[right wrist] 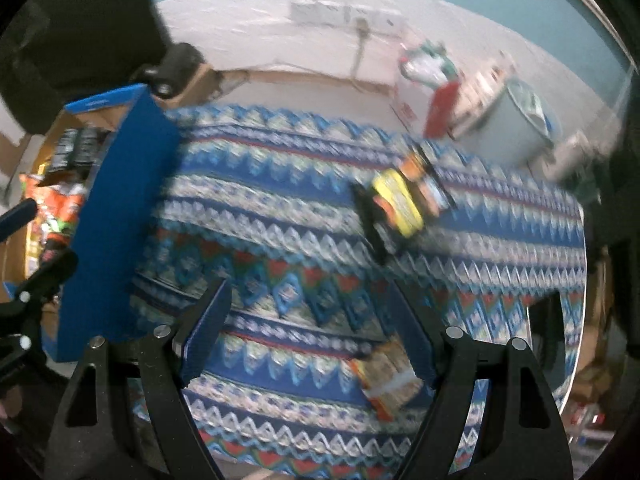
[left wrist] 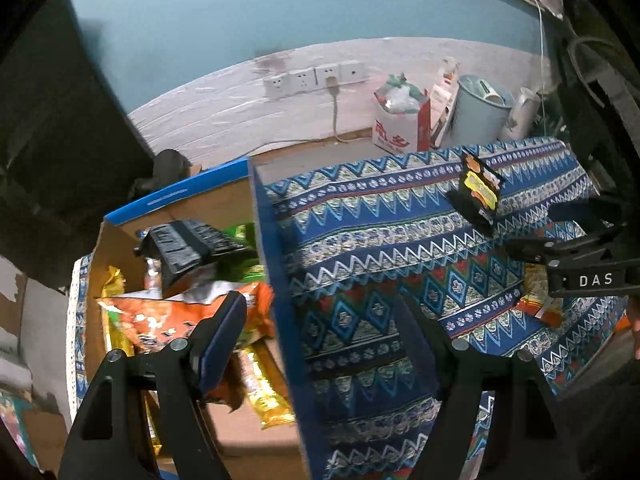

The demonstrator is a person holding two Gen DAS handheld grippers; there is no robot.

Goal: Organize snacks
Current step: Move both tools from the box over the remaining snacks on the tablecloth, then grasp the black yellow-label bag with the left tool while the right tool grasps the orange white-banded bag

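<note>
A cardboard box with blue walls [left wrist: 276, 280] holds several snack packs: a black pack [left wrist: 184, 246], an orange bag [left wrist: 160, 316] and a yellow bar [left wrist: 264, 392]. My left gripper [left wrist: 320, 324] is open and empty, straddling the box's right wall. On the patterned tablecloth [left wrist: 380, 220] lie a black and yellow snack pack [left wrist: 480, 184] and an orange packet [right wrist: 390, 380]. My right gripper [right wrist: 308, 320] is open and empty above the cloth, with the orange packet by its right finger. The black and yellow pack [right wrist: 404, 200] lies farther off. The right wrist view is blurred.
Behind the table stand a white and red bag [left wrist: 400, 120], a pale blue bin [left wrist: 476, 116] and a white kettle [left wrist: 524, 112]. Wall sockets [left wrist: 316, 76] with a plugged cable are on the white wall. The box [right wrist: 116, 220] stands at the cloth's left.
</note>
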